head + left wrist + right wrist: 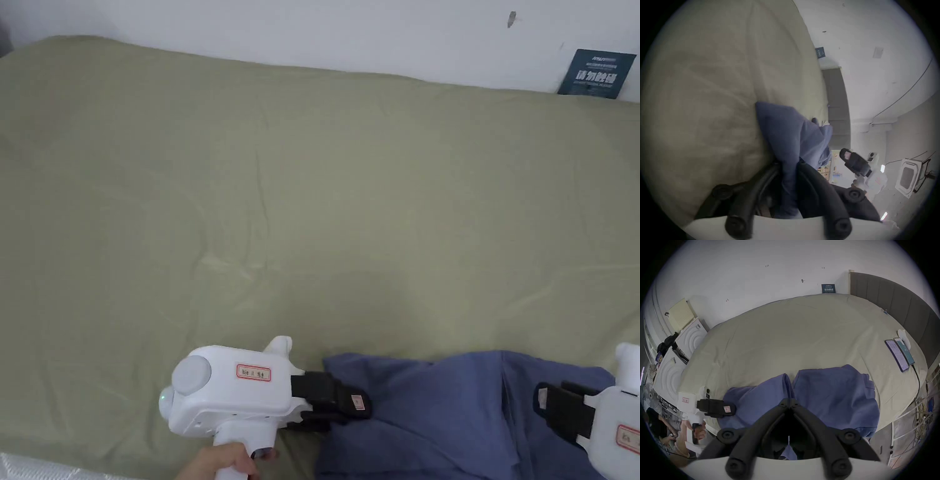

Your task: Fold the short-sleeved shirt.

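A blue short-sleeved shirt [450,412] lies bunched at the near edge of the bed [312,187]. My left gripper [359,406] is at the shirt's left edge, shut on a pinch of blue cloth [789,170] that runs back between its jaws. My right gripper [542,400] is at the shirt's right side. In the right gripper view its jaws meet at a raised fold of the shirt [834,394], with cloth trapped between them. That view also has the left gripper [727,408], held by a hand [698,433].
The olive sheet spreads wide and bare beyond the shirt. Two phones [898,355] with a cable lie at the bed's right end by a grey headboard [899,305]. White boxes [688,337] stand off the left end. A dark sign [595,74] leans on the far wall.
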Available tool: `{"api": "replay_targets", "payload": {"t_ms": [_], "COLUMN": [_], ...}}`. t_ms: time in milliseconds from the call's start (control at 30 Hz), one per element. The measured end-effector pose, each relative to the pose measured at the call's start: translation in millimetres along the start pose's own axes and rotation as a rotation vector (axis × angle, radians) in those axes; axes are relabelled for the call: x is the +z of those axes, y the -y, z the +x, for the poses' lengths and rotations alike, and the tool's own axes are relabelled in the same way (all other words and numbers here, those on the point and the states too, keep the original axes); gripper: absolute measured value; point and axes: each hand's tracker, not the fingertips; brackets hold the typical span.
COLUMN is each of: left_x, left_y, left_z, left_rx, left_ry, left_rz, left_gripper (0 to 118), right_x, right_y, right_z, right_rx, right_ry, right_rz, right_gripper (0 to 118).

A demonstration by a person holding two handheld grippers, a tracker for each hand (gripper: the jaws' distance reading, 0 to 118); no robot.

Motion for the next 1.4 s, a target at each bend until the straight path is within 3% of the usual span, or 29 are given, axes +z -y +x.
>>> {"api": "replay_targets", "payload": {"t_ms": [367,500,800,1000,1167,1233,1300,1400], "left_x": [90.2,158.8,286.3,283.3,262.1,233.4,198.9,134.7], "left_y": [-44.7,-58.2,-59.5,-51.4,-50.2,-40.9,-40.7,-30.9], "left_z": [1.7,-17.2,-40.8,11.0,97.0,133.9,162.8,194.3], "left_rx": [-0.044,-0.065,0.057,0.032,-0.048,-0.035,-0.161,-0.233], "left_ry": [-0.026,-0.157,-0.359,-0.424,-0.407,-0.395,-0.388,-0.396], "left_rz": [0.077,0.126,0.292,0.307,0.319,0.317,0.238,0.162], "left_gripper": [12,12,12,12,12,12,12,12], "right_x": [-7.1,-10.6,-18.9,-17.6,-7.4,-2.7,-0.2,3.9], "right_y": [-11.3,-13.5,-9.2,-6.3,-6.0,-5.1,-3.2,1.6], "right_z": [-19.8,-25.6,-30.2,-26.6,-11.5,-3.2,4.1,14.5], "right_rx": [0.025,0.031,0.030,0.032,0.001,-0.031,-0.043,-0.047], "right_ry": [0.001,-0.006,-0.011,-0.026,-0.037,-0.057,-0.059,-0.036], "right_rz": [-0.011,-0.010,-0.033,-0.038,-0.010,0.007,0.019,0.026], "right_gripper": [0,0,0,0,0,0,0,0]}}
